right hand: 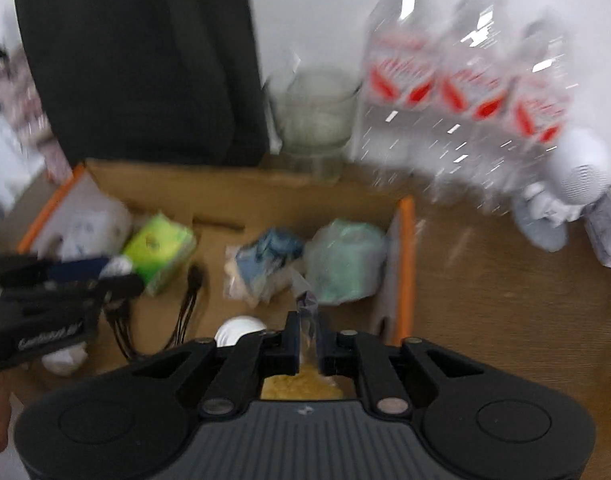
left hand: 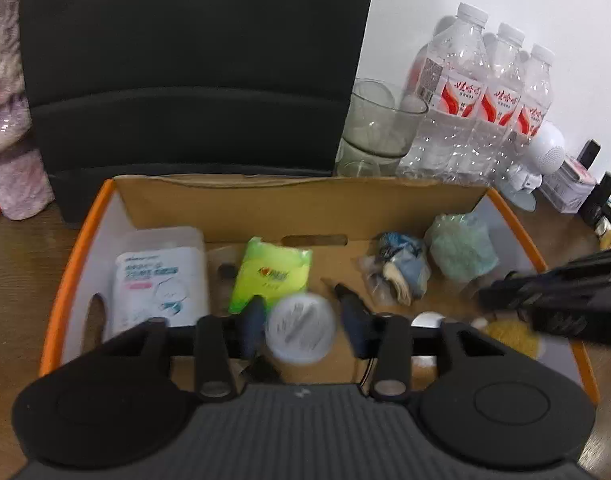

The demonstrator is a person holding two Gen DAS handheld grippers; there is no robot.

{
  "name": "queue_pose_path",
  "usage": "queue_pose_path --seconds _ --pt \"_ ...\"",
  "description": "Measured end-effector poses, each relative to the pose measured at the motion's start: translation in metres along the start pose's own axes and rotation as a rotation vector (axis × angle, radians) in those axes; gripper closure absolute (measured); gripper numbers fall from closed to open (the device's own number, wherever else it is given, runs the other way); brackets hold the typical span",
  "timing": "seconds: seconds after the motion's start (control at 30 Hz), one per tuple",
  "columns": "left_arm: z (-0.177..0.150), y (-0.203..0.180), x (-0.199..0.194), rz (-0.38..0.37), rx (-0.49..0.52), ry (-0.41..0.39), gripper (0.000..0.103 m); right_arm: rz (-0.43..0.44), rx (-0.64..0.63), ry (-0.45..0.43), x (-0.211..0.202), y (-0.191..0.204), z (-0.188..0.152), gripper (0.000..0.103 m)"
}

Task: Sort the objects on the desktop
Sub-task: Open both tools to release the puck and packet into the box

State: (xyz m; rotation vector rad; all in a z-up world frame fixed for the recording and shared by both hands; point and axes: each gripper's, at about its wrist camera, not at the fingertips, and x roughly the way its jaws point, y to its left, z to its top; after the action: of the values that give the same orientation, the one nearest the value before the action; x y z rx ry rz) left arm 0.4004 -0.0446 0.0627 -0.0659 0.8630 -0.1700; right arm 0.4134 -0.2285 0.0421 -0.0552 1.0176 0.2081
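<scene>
An orange-edged cardboard box (left hand: 241,204) lies open on the wooden desk. My left gripper (left hand: 301,326) is shut on a round white lidded container (left hand: 300,330) and holds it above the box. In the box lie a white wipes pack (left hand: 161,280), a green tissue pack (left hand: 271,270), a blue bagged item (left hand: 401,268) and a pale green bagged item (left hand: 461,246). My right gripper (right hand: 307,340) is shut on the top of a clear bag of yellow stuff (right hand: 301,384) at the box's near right. The right gripper also shows in the left wrist view (left hand: 505,292).
A black case (left hand: 193,72) stands behind the box. Glass bowls (left hand: 381,120) and three water bottles (left hand: 477,96) stand at the back right, with a white round device (left hand: 545,148) and small boxes beyond. Black cables (right hand: 185,316) and white round items (right hand: 239,330) lie in the box.
</scene>
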Motion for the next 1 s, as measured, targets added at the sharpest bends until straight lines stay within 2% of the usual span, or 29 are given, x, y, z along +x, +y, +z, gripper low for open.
queue_pose_path --seconds 0.03,0.07,0.13,0.27,0.3,0.37,0.43,0.6,0.77,0.8,0.87,0.93,1.0 --pt "0.002 0.000 -0.002 -0.004 -0.003 -0.009 0.046 -0.009 -0.009 0.021 0.007 0.003 0.002 0.083" --pt "0.003 0.000 -0.004 -0.001 0.000 -0.013 0.044 -0.028 -0.021 0.032 0.010 0.006 0.004 0.079" --pt "0.009 0.002 -0.011 0.001 0.003 -0.032 0.037 -0.050 -0.033 0.026 0.012 0.010 0.007 0.063" --pt "0.024 0.005 -0.031 0.012 0.009 -0.065 0.030 0.000 0.013 -0.012 -0.006 0.010 0.017 0.050" --pt "0.027 0.007 -0.038 0.035 0.010 -0.068 0.024 0.009 0.025 -0.018 -0.013 0.010 0.020 0.044" --pt "0.031 0.009 -0.048 0.074 0.007 -0.063 0.022 0.035 0.051 -0.025 -0.026 0.011 0.024 0.033" --pt "0.029 0.013 -0.056 0.104 0.011 -0.022 0.015 0.060 0.075 -0.015 -0.036 0.014 0.027 0.019" --pt "0.016 0.019 -0.081 0.161 -0.006 0.044 0.013 0.065 0.110 0.016 -0.058 0.026 0.020 0.018" --pt "0.002 0.014 -0.118 0.207 -0.021 -0.001 0.002 0.068 0.119 -0.001 -0.084 0.045 0.003 0.018" --pt "-0.002 0.013 -0.126 0.211 -0.032 -0.020 0.000 0.063 0.116 -0.022 -0.091 0.049 -0.001 0.018" --pt "-0.016 0.012 -0.148 0.208 -0.070 -0.108 0.000 0.049 0.104 -0.099 -0.107 0.057 -0.012 0.017" --pt "-0.041 0.007 -0.171 0.227 -0.094 -0.259 0.000 0.021 0.096 -0.263 -0.125 0.065 -0.034 0.012" --pt "-0.069 0.002 -0.187 0.239 -0.093 -0.404 0.000 -0.053 0.097 -0.482 -0.145 0.076 -0.075 0.007"
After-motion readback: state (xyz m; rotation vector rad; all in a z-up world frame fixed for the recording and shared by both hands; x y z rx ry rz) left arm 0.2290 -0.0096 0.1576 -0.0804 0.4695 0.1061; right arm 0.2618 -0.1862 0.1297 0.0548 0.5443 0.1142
